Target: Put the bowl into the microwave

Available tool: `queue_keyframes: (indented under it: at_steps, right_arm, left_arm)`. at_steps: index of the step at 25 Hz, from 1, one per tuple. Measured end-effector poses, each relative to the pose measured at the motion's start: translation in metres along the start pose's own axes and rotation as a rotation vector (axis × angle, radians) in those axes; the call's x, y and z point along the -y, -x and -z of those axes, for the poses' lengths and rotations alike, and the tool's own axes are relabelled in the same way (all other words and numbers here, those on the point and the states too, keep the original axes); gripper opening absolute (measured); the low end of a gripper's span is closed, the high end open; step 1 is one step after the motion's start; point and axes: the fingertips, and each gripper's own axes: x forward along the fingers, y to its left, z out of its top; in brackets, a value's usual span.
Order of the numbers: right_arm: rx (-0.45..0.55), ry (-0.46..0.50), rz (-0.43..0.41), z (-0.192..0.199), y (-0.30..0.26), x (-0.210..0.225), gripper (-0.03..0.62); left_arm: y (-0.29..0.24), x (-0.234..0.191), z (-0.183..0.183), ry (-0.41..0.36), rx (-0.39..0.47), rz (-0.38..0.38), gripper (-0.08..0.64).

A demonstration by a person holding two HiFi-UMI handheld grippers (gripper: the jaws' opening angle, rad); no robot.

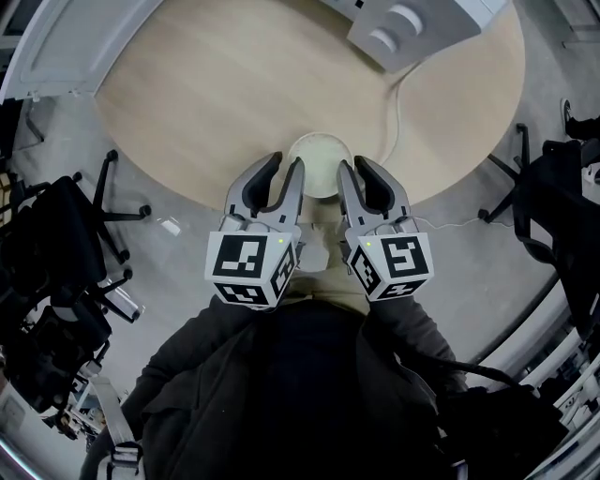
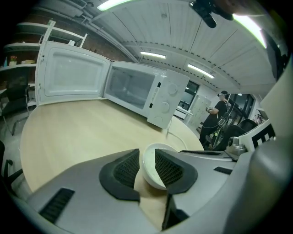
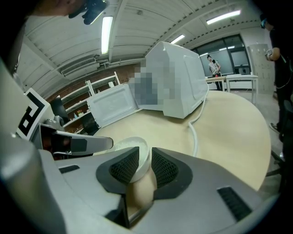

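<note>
A white bowl (image 1: 319,155) sits at the near edge of the round wooden table (image 1: 234,84). The white microwave (image 1: 422,28) stands at the far side, and the left gripper view shows its door (image 2: 68,73) swung open. My left gripper (image 1: 286,164) straddles the bowl's left rim (image 2: 149,167), with its pads close on either side and a sliver of table showing beside the wall. My right gripper (image 1: 353,167) straddles the right rim (image 3: 130,144) the same way, its jaws parted just wider than the rim. The bowl rests on the table.
A white cable (image 1: 398,103) runs from the microwave across the table and off its near edge. Dark office chairs stand at the left (image 1: 56,244) and right (image 1: 553,187) of the table. A person (image 2: 217,114) stands far behind the microwave.
</note>
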Motion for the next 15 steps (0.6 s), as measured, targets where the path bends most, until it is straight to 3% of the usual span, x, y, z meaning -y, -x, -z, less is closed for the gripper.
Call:
queue_keyframes:
  at_steps: [10, 15]
  right_arm:
    - [0.007, -0.016, 0.004, 0.000, -0.005, 0.000, 0.072]
    - [0.023, -0.045, 0.010, 0.000, -0.005, 0.003, 0.072]
  left_arm:
    - [-0.015, -0.003, 0.009, 0.020, -0.044, 0.037, 0.109]
    - [-0.017, -0.003, 0.009, 0.055, -0.036, 0.063, 0.074]
